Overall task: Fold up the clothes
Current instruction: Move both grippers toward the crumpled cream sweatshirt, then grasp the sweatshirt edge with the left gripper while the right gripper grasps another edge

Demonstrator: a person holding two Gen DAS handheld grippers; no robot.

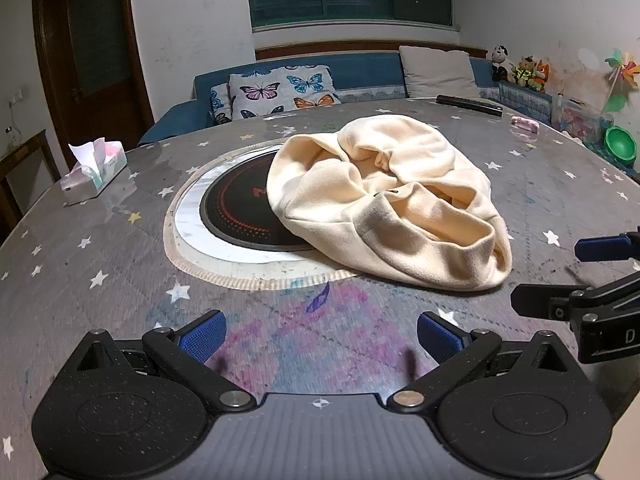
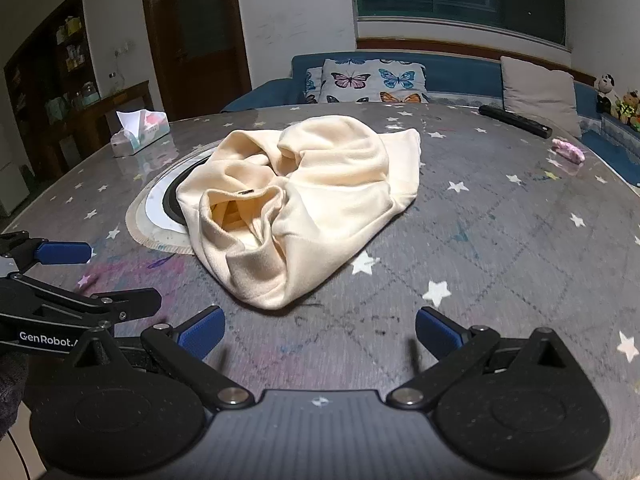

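Note:
A cream fleece garment (image 1: 392, 196) lies crumpled in a heap on the grey star-patterned table (image 1: 100, 248), partly over a round black hotplate (image 1: 236, 208). It also shows in the right wrist view (image 2: 304, 204). My left gripper (image 1: 320, 336) is open and empty, hovering over the table short of the garment's near edge. My right gripper (image 2: 320, 334) is open and empty, just short of the garment's near fold. The right gripper shows at the right edge of the left wrist view (image 1: 576, 276), and the left gripper at the left edge of the right wrist view (image 2: 108, 276).
A tissue box (image 1: 94, 172) stands at the table's far left. A black remote (image 1: 470, 105) and a small pink object (image 1: 525, 123) lie at the far right. A blue sofa (image 1: 360, 72) with cushions is behind the table.

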